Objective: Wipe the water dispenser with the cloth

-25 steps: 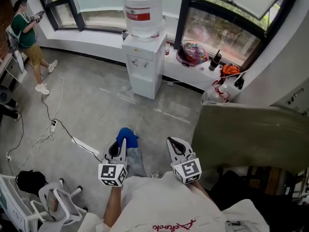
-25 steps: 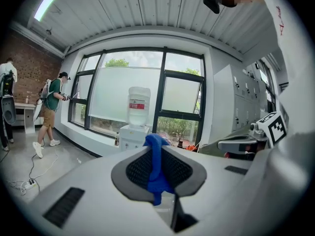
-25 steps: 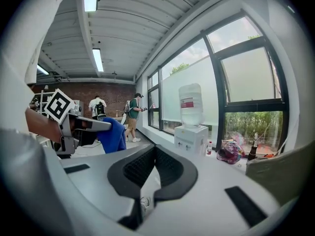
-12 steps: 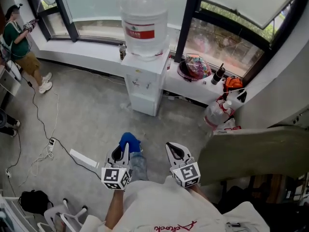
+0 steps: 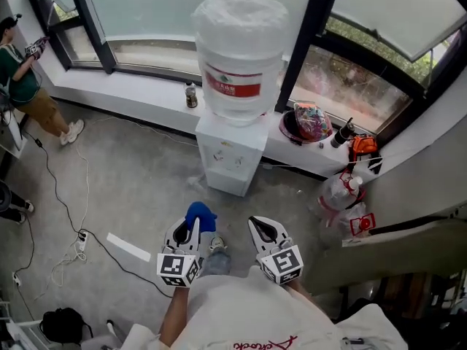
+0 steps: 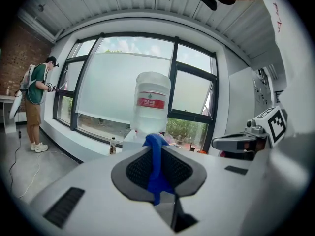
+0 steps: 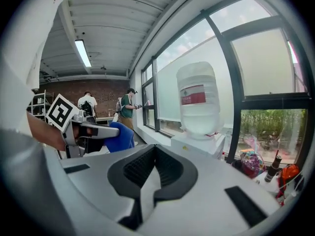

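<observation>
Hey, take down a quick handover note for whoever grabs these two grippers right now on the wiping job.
Left gripper: shut on the blue cloth, which sticks out past its tips.
Right gripper: jaws together, nothing in them.
Water dispenser: against the window ledge, ahead of both grippers and apart from them, bottle on top.
Done: cloth is in hand.
Left: bring the cloth to the dispenser and wipe it.

a person stands by the window at left; a small bottle stands on the sill; a cable trails across the floor.
</observation>
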Tool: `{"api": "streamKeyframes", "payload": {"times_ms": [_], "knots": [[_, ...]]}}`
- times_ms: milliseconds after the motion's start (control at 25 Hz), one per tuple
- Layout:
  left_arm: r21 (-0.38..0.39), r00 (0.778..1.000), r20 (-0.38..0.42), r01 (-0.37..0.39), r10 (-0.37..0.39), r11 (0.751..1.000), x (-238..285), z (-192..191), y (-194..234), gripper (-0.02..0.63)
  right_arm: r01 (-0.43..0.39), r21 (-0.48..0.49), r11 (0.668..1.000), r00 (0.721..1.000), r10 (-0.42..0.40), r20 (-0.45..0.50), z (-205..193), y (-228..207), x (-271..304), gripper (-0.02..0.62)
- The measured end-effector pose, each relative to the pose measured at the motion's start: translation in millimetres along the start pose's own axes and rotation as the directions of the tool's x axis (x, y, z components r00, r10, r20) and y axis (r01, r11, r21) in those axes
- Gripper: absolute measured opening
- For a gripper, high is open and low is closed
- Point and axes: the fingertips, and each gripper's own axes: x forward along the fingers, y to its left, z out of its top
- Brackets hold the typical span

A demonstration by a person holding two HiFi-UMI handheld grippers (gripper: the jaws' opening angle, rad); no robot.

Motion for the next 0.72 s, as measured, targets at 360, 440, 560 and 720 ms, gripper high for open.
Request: {"api": "streamKeyframes", "payload": {"times_ms": [360,440,560,720], "knots": [[0.028,0.999,0.02,0.041,-0.042,0.999,82,47,67,0.051,0.024,-0.008,1.0,1.0,-0.024,-0.002,37,-40,93,0.014],[0.025,0.998,0.022,0.05,-0.05,0.998,95,53,77,0.051,0.005,-0.001,1.0,1.0,-0.005,-0.002,39,-43,106,0.014],[0.026,0.998,0.02,0.061,-0.061,0.998,111,57,88,0.051,-0.001,0.022,1.0,1.0,0.001,-0.012,37,-47,117,0.014],[0.03,0.998,0.019,0.061,-0.062,0.998,126,58,91,0.051,0.007,0.037,0.999,0.999,-0.005,-0.047,25,-54,119,0.015]]}}
